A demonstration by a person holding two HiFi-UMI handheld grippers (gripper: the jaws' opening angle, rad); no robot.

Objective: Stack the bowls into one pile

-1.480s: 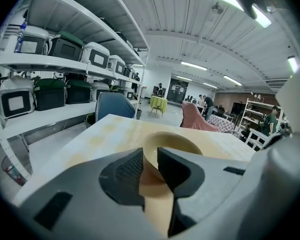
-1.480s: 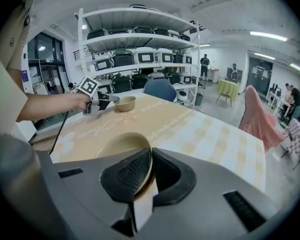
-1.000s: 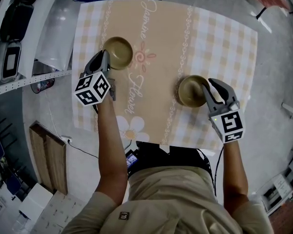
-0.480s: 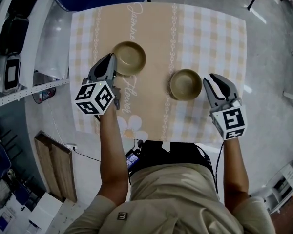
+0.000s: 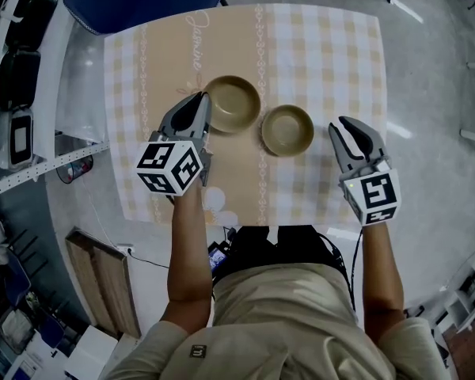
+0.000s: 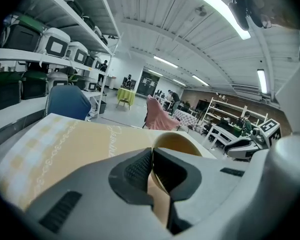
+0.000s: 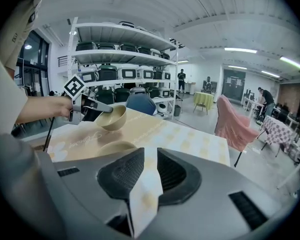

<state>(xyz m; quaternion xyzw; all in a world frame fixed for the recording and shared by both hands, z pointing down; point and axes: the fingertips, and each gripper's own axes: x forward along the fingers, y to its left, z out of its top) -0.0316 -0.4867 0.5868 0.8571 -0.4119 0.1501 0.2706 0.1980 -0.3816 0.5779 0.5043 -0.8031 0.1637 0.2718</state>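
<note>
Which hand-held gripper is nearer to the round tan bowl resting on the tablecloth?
Right. The right hand-held gripper hangs open just right of the round tan bowl, not touching. The left hand-held gripper is farther left, clamped on the other tan bowl.

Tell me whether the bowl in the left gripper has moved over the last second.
Yes. The bowl in the left gripper has moved right, across the tablecloth lettering, towards the other bowl.

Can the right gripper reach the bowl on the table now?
Probably yes: the right gripper is open and empty beside that bowl, only tablecloth between them; the left gripper holds the other bowl clear to the side.
</note>
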